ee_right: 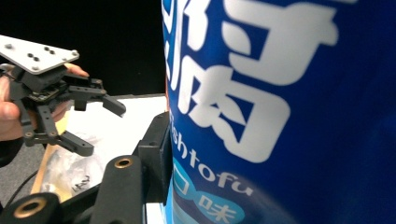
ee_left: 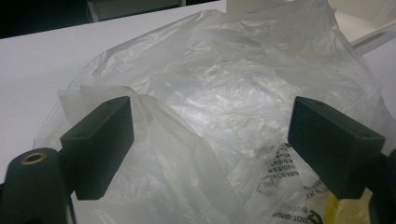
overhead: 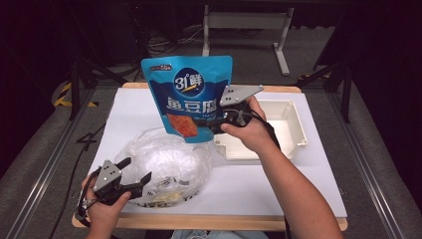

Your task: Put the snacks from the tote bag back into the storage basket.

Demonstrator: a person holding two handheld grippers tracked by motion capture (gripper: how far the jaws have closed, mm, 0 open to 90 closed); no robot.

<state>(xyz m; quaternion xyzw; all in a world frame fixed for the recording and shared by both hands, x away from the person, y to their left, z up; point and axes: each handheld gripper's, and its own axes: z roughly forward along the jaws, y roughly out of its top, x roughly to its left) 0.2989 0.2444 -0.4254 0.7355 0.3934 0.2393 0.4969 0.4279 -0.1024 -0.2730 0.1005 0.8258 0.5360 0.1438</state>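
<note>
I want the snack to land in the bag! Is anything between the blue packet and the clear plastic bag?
Nothing visible blocks it. The right gripper holds the blue fish-tofu snack pouch up in the air above the crumpled clear plastic bag. The left gripper hangs open at the bag's near edge, off to the side.
</note>
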